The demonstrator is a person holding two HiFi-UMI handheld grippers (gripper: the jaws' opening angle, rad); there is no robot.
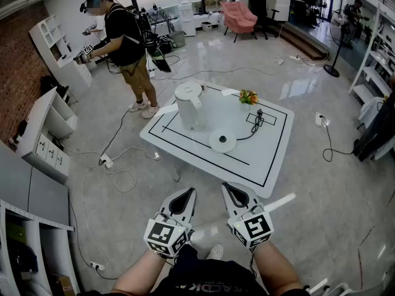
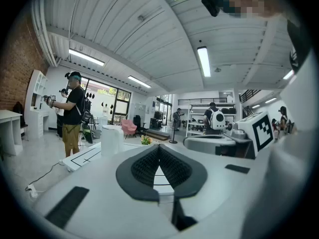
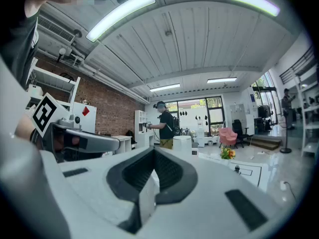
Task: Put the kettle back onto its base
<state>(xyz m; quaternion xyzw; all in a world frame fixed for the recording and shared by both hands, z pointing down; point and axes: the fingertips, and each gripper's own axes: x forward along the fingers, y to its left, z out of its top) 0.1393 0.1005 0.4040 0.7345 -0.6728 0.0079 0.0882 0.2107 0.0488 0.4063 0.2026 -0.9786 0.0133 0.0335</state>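
Left tool (image 1: 184,197), right tool (image 1: 236,194) closed, flowers (image 1: 248,96), cord (image 1: 248,132) beyond base (image 1: 222,140)

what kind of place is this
Probably a studio or lab for recording handling demos: a low white table with a black outline stands on the glossy floor, a second person in head-mounted gear works nearby, cables trail around.

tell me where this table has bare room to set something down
Bare: the table in its near right part, between the base and the right edge, and the far strip between kettle and flowers. Crowded: from kettle to base, and along the cable behind the base.
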